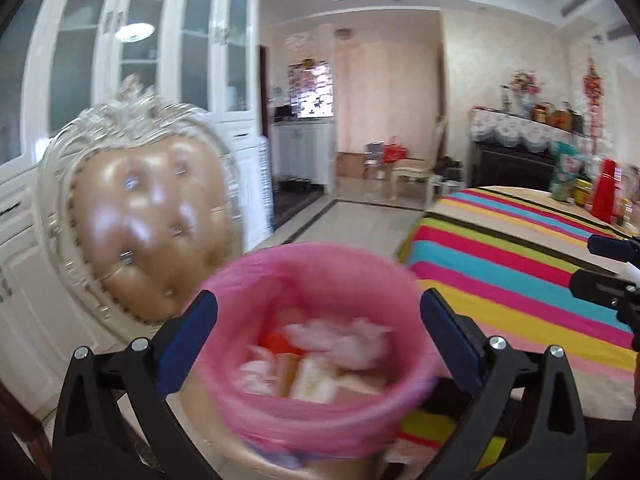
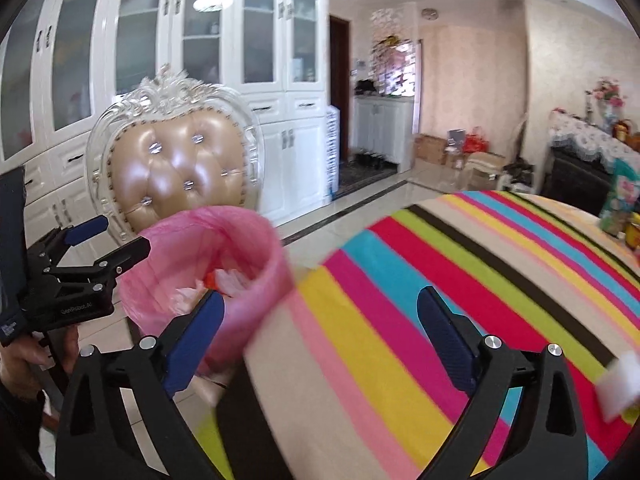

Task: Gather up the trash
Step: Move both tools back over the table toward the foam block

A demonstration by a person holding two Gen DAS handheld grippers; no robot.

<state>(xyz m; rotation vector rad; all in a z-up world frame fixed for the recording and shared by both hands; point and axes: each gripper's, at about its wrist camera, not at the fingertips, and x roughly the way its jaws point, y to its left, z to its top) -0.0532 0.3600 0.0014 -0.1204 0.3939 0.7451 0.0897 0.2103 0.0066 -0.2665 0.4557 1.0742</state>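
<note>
Both hand-held grippers empty, pink-lined bin (image 1: 320,344) beside table edge (image 2: 280,320)

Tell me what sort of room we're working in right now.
Likely a home dining room: a table under a bright striped tablecloth, an ornate cream-framed tufted beige chair, and tall white glass-door cabinets.

The trash bin (image 1: 320,352) is smeared with motion blur, its contents (image 1: 336,356) unreadable; a white scrap (image 2: 620,384) on the striped surface (image 2: 460,280) is cut off.
</note>
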